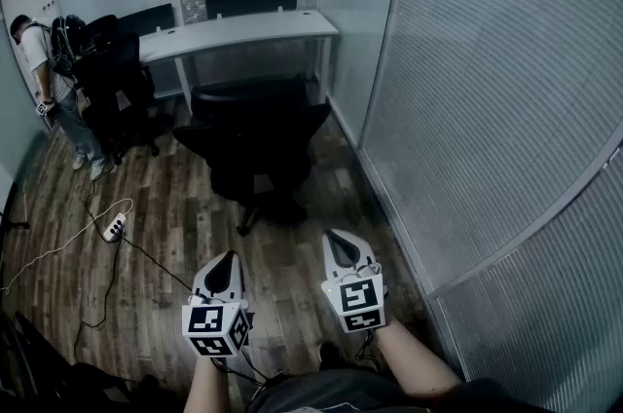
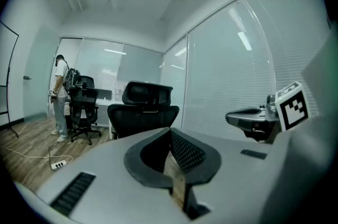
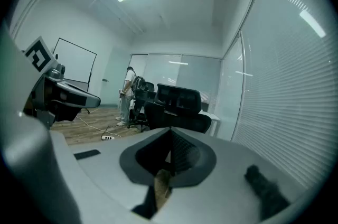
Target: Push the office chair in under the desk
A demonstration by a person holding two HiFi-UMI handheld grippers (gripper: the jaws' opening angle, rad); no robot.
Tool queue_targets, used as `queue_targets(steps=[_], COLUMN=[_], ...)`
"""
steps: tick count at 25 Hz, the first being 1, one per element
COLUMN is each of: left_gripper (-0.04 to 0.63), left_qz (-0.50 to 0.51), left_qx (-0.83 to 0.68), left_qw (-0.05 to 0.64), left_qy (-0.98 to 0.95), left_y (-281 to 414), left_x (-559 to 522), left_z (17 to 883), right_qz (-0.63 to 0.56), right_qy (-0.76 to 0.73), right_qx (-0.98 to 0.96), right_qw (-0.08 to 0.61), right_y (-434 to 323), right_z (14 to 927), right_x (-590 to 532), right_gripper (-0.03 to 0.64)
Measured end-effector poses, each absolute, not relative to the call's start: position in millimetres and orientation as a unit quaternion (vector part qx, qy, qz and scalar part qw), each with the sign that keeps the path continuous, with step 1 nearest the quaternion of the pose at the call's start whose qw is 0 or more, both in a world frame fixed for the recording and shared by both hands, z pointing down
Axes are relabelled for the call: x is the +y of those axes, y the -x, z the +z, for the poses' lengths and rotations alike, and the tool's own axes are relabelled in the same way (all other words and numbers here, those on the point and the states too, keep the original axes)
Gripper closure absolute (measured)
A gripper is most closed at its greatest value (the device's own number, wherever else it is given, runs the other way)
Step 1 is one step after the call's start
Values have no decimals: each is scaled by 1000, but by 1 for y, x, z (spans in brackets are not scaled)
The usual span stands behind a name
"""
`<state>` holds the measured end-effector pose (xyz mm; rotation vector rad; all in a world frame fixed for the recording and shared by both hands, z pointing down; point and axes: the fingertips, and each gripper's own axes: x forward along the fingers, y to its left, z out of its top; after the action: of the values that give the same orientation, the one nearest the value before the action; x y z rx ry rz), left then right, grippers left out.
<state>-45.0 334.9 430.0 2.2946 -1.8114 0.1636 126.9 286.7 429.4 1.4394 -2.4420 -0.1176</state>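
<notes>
Nothing done yet. The chair stands out on the floor, back toward the camera. It is just in front of the worktop with its seat not under it. The whole push is left, and first the approach, since both tongs are well short of the chair.

Left tongs: closed, empty. Right tongs: closed, empty.

Count, left to right:
- person: one, at far left
- second chair: one, beside the person
- power strip: one, on the floor, cable trailing
- worktop: one
- chair for the task: one
- chair backs beyond the worktop: probably two, dim at this range
- tongs: two
</notes>
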Motion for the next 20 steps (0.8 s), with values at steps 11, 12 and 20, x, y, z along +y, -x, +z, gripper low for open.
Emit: queue_targets(steps=[11,12,20], left_gripper=[580,580,580], left_qz=[64,64,63], left_qx=[-618,-618,-626], left_qw=[104,104,100], left_qy=[-777,-776,-771], left_y=[49,49,42], left_x=[334,334,316], left_z=[434,434,432], right_qz=[-47,-47,-51], right_qy=[-502,-501,-492], right_qx=[-850,-851,-860], right_qw=[153,152,129], right_y=[-121,-121,-129], right_z=[431,430,422], right_x=[284,284,268], right_gripper=[595,595,595])
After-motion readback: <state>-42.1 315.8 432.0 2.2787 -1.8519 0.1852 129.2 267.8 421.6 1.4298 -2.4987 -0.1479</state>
